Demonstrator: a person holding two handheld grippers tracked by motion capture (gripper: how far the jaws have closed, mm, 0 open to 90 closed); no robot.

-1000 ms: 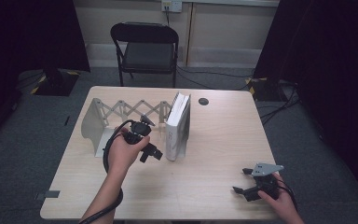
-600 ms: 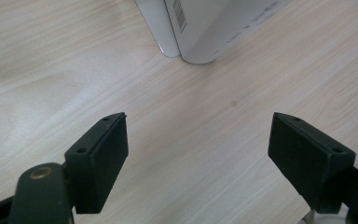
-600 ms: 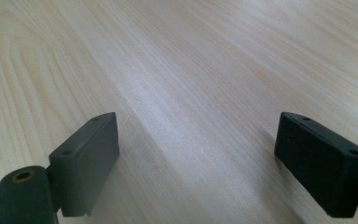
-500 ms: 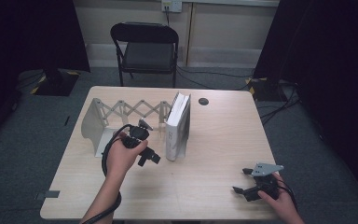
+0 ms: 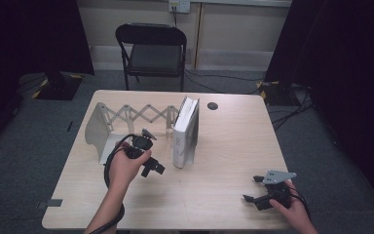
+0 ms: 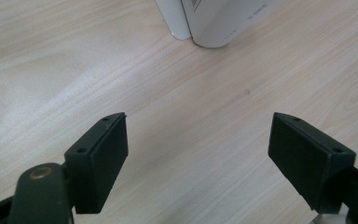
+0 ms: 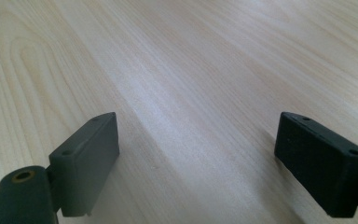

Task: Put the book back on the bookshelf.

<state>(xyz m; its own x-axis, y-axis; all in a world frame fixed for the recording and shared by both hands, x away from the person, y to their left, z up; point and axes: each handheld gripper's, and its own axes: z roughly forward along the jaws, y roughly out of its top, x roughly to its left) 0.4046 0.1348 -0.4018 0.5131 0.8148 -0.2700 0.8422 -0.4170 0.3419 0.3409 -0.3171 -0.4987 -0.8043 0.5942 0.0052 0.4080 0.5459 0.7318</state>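
Book (image 5: 186, 131) stands upright on tabletop (image 5: 224, 161), leaning in expandable white rack (image 5: 126, 122), just beyond your left tongs (image 5: 153, 168); right tongs (image 5: 253, 195) well apart from it, near tabletop's front edge.

Left gripper view: your tongs (image 6: 196, 149) gape wide, nothing held; book's lower corner (image 6: 214, 28) ahead, rack end plate (image 6: 172, 18) beside it.

Right gripper view: tongs (image 7: 196, 158) open, empty, over bare wood.

Risk: shove book's bottom edge sideways and it may topple or slide out of rack.

Pale matt wood-grain table (image 5: 214, 190), glossy white book (image 5: 185, 131), seemingly plastic rack (image 5: 100, 129)
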